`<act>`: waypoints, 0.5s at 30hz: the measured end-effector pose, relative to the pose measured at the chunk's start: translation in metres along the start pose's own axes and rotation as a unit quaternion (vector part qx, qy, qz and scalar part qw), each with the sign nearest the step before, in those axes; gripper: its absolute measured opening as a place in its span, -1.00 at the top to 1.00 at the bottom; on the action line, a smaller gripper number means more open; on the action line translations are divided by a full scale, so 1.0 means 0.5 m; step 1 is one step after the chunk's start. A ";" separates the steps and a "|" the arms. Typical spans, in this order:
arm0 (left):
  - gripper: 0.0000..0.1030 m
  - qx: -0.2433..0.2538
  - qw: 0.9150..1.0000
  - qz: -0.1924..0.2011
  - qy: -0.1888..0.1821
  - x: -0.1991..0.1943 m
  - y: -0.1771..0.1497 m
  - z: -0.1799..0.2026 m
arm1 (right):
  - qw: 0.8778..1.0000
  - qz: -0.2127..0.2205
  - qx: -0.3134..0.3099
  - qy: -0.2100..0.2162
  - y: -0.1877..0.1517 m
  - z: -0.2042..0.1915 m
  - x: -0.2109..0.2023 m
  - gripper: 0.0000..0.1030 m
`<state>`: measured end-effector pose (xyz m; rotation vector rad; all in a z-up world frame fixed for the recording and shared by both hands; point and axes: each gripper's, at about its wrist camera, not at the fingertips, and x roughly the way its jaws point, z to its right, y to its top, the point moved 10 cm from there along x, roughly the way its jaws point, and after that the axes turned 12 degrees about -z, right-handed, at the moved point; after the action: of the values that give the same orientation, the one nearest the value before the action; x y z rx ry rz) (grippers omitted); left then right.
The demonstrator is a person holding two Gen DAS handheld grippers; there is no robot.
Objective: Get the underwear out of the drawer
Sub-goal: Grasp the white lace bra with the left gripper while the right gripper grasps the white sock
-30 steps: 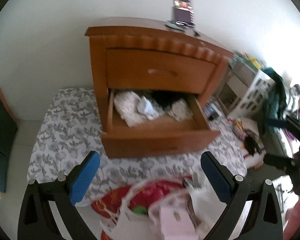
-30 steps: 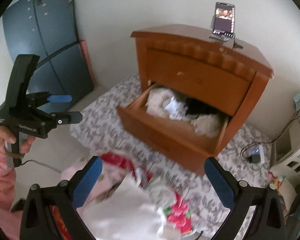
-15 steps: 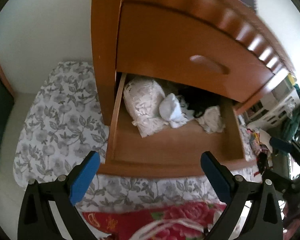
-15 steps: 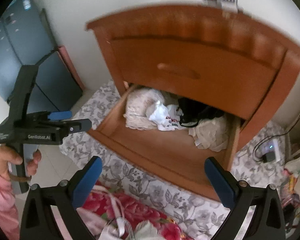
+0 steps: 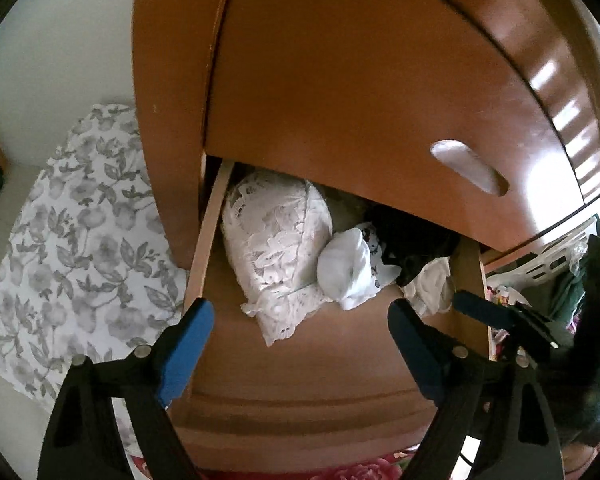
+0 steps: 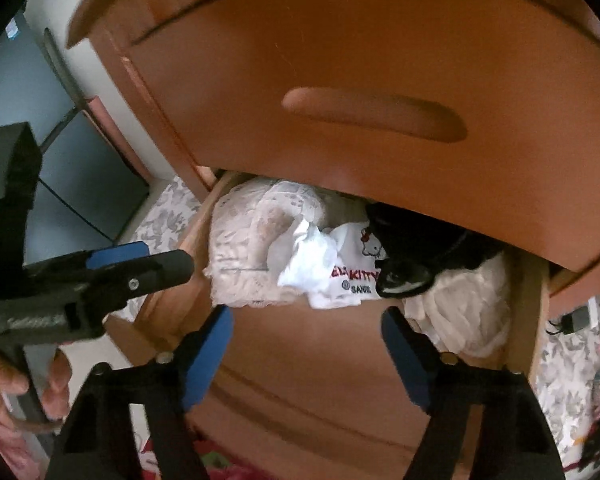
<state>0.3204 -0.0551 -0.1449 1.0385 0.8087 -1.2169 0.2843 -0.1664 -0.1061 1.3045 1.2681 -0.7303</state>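
The lower drawer (image 5: 300,364) (image 6: 316,352) of a wooden nightstand stands pulled out. At its back lie a white lace bundle (image 5: 276,248) (image 6: 248,256), a white printed piece of underwear (image 5: 350,268) (image 6: 340,268), a black garment (image 5: 412,240) (image 6: 412,256) and a cream piece (image 5: 430,288) (image 6: 468,308). My left gripper (image 5: 300,336) hovers open over the drawer's bare floor, just short of the lace bundle. Open too, my right gripper (image 6: 308,340) is above the drawer front, facing the printed piece. Neither holds anything.
The shut upper drawer front (image 5: 360,112) (image 6: 380,112) overhangs the clothes' rear part. A grey floral mat (image 5: 68,260) covers the floor to the left. A white basket (image 5: 540,260) and clutter sit at the right. A hand (image 6: 4,388) grips the left tool's handle.
Both grippers have moved in close to the drawer, which now fills the views. The red bag and floor items dropped out of sight below. Both stayed open.
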 end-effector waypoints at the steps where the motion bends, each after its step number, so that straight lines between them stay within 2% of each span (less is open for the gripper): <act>1: -0.64 -0.005 1.000 -0.005 -0.004 0.009 0.003 -0.001 | 1.000 -0.003 0.000 -0.001 0.005 0.000 0.011 -0.45; 6: -0.61 -0.035 0.998 -0.020 -0.041 0.025 0.007 -0.009 | 1.000 -0.014 -0.006 -0.003 0.024 -0.005 0.054 -0.35; 15: -0.61 -0.055 0.997 -0.018 -0.048 0.026 0.019 -0.020 | 0.999 -0.028 -0.002 -0.021 0.055 -0.005 0.114 -0.28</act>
<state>0.3326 -0.0498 -0.1583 0.8728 0.8143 -1.2286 0.3225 -0.1443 -0.1514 1.2475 1.2766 -0.7907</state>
